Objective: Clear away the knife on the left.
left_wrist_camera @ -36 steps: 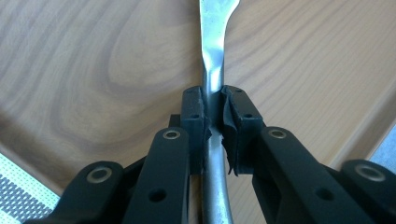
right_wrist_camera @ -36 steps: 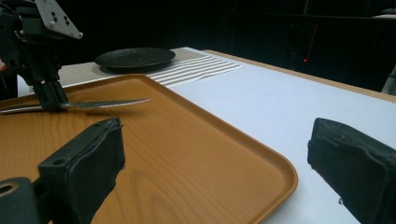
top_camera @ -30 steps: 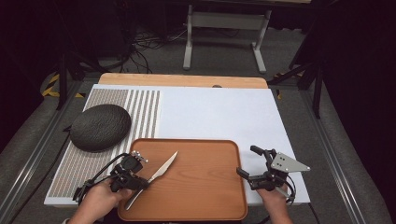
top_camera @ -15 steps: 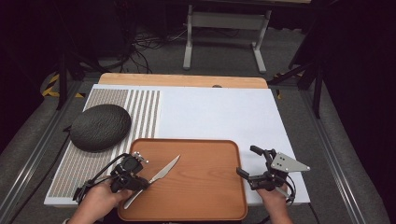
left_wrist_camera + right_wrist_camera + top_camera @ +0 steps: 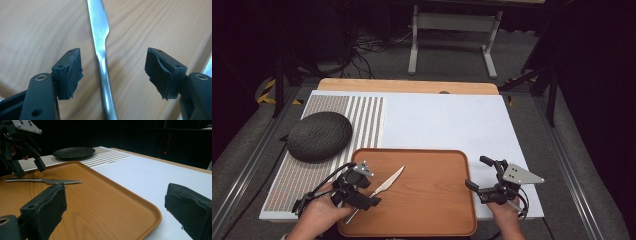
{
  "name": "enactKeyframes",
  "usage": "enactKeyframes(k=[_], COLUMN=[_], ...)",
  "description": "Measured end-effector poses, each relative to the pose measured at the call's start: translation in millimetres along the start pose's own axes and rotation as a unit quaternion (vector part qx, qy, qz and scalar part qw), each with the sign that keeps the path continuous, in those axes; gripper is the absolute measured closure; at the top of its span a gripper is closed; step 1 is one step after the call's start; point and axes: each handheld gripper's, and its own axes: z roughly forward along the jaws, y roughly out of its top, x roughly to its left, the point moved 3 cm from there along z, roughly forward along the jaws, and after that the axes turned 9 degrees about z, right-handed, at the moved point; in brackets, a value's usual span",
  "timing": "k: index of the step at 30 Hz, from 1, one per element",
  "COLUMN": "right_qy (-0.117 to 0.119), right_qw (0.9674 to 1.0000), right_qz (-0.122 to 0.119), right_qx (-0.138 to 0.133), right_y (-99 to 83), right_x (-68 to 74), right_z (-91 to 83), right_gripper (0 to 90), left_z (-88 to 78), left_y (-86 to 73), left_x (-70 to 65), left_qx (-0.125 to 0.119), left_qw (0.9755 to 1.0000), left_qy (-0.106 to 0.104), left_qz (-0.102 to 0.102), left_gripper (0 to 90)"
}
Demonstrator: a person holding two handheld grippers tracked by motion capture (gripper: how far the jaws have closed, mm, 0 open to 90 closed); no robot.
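A silver table knife [image 5: 387,184] lies flat on the wooden tray [image 5: 427,210], its blade pointing up and to the right. My left gripper [image 5: 367,192] hovers over the knife's handle at the tray's left end. Its jaws have just been opening. In the left gripper view the handle [image 5: 101,50] runs between the pads [image 5: 71,72] with a clear gap on both sides of my left gripper [image 5: 113,62]. My right gripper [image 5: 477,172] stands open and empty at the tray's right edge [image 5: 140,207]. From there the knife [image 5: 45,180] and the left gripper [image 5: 27,168] appear farther off.
A dark round plate [image 5: 319,136] sits on the striped left part of the white mat [image 5: 442,120], just behind the tray's left corner. The mat covers a wooden tabletop [image 5: 407,86]. A metal stand [image 5: 452,30] is on the floor beyond the table.
My left gripper's jaws have spread apart and let go of the knife's handle. The knife rests on the tray with little shift. The right gripper has not moved.
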Motion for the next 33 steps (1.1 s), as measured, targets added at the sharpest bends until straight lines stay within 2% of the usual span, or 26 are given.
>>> enactKeyframes(k=[2, 3, 5, 8, 9, 11, 13, 14, 15, 17, 18, 19, 20, 21, 28, 33], right_qy=[0.0, -0.001, -0.001, -0.002, -0.002, -0.002, -0.002, -0.002, -0.002, -0.002, -0.003, -0.003, -0.003, -0.003, -0.003, -0.003], right_qw=[1.0, 1.0, 1.0, 1.0, 1.0, 1.0, 1.0, 1.0, 1.0, 1.0, 1.0, 1.0, 1.0, 1.0, 1.0, 1.0], right_qz=[0.0, 0.001, 0.0, 0.0, 0.0, 0.0, 0.0, 0.0, 0.0, 0.0, 0.0, 0.0, 0.0, 0.0, -0.001, -0.002], right_qx=[0.0, 0.001, 0.001, 0.002, 0.002, 0.002, 0.002, 0.002, 0.002, 0.002, 0.002, 0.003, 0.003, 0.003, 0.002, 0.002], right_y=[0.0, -0.1, -0.2, -0.3, -0.4, -0.4, -0.4, -0.5, -0.5, -0.5, -0.6, -0.6, -0.6, -0.6, -0.5, -0.4], right_x=[-0.1, -0.1, 0.0, -0.1, -0.1, -0.2, -0.2, -0.2, -0.2, -0.3, -0.3, -0.3, -0.3, -0.4, -0.2, -0.2], right_z=[0.1, 0.2, 0.3, 0.4, 0.5, 0.4, 0.4, 0.4, 0.3, 0.2, 0.2, 0.2, 0.2, 0.2, 0.3, 0.0], right_gripper=[4.3, 4.3, 4.3, 4.4, 4.3, 4.4, 4.4, 4.4, 4.4, 4.4, 4.3, 4.4, 4.4, 4.4, 4.4, 4.4], left_z=[-1.9, -2.9, -4.3, -3.5, -2.5, 0.9, 2.8, 5.7, 8.1, 13.9, 13.9, 17.0, 17.0, 19.7, 26.2, 28.1], left_y=[3.4, 4.6, 7.3, 10.9, 12.2, 14.5, 15.4, 16.3, 16.8, 17.1, 17.1, 16.7, 16.7, 16.2, 15.6, 15.3], left_x=[0.4, 0.6, 1.0, 0.0, -0.1, 0.4, 0.6, 1.3, 1.1, 0.7, 0.7, 0.3, 0.3, -1.0, -2.2, -1.2], left_qx=[-0.009, -0.016, -0.031, -0.042, -0.043, -0.035, -0.037, -0.033, -0.029, -0.008, -0.008, 0.009, 0.009, 0.021, 0.042, 0.045], left_qw=[0.9999, 0.9999, 0.9995, 0.9985, 0.9982, 0.9979, 0.9979, 0.998, 0.9975, 0.9968, 0.9968, 0.996, 0.996, 0.995, 0.9929, 0.993], left_qy=[0.008, 0.005, 0.004, 0.015, 0.016, 0.03, 0.025, 0.013, 0.015, 0.011, 0.011, 0.008, 0.008, 0.009, 0.006, 0.008], left_qz=[0.004, 0.002, 0.01, 0.031, 0.039, 0.045, 0.047, 0.052, 0.062, 0.079, 0.079, 0.088, 0.088, 0.097, 0.111, 0.109], left_gripper=[40.8, 50.9, 67.9, 86.8, 89.6, 90.0, 90.0, 90.0, 90.0, 90.0, 90.0, 90.0, 90.0, 90.0, 90.0, 90.0])
